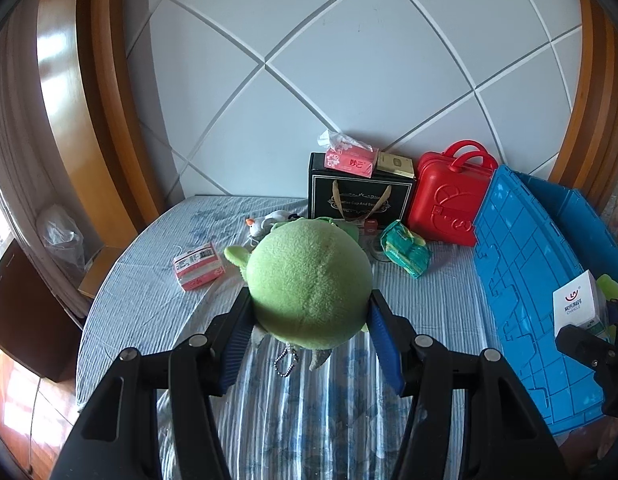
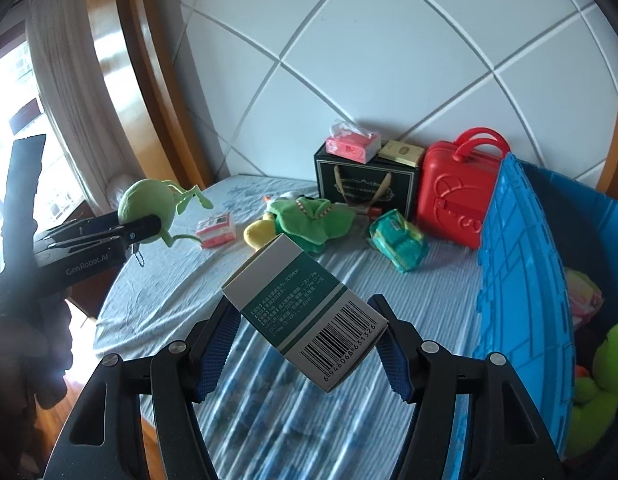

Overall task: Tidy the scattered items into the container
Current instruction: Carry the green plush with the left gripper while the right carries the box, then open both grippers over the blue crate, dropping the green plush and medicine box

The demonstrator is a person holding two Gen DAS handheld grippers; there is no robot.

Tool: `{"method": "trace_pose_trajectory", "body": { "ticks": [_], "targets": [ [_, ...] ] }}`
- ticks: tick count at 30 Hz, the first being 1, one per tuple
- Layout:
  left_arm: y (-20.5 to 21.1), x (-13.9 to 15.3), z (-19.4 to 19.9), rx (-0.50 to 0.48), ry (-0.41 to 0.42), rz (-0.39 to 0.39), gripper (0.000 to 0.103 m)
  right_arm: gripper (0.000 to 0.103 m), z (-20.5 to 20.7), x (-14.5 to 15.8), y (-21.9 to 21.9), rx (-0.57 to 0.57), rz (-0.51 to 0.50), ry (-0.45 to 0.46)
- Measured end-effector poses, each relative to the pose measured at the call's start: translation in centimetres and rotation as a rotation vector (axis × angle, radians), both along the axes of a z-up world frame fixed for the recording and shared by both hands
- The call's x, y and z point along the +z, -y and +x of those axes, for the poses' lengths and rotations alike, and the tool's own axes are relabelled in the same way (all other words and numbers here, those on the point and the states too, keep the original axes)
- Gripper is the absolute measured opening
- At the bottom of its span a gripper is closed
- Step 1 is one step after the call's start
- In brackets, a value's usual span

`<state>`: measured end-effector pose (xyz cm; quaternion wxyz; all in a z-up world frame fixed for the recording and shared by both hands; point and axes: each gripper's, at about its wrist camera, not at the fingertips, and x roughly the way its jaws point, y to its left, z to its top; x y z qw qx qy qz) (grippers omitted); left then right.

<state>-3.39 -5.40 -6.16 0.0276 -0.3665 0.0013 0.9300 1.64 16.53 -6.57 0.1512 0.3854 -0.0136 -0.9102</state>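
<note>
gripping a round green plush (image 1: 309, 284), left tool (image 1: 309, 316); right tool (image 2: 305, 320) clamps barcode box (image 2: 305, 312), barcode unseen leftward.

A round green plush toy (image 1: 309, 284) and a tilted white-and-green barcoded box (image 2: 305, 312) are held above the bed, beside the open blue crate (image 2: 521, 264).

White diamond-panelled headboard wall (image 1: 349, 60), wooden frame (image 1: 105, 92), daylit curtained window (image 2: 41, 92) at left.
</note>
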Motion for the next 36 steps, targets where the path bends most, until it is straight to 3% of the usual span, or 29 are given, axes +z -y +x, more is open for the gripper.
{"method": "trace_pose_trajectory", "body": {
  "ticks": [19,36],
  "targets": [
    [-11.3,4.1,-1.2,-0.100,-0.061,0.000,0.055,0.065,1.2,3.0,-9.8,-0.063,-0.032,-0.061],
    [-21.8,6.1,-3.4,-0.263,-0.086,-0.016,0.055,0.065,1.1,3.0,-17.7,-0.175,-0.033,-0.061]
  ]
}}
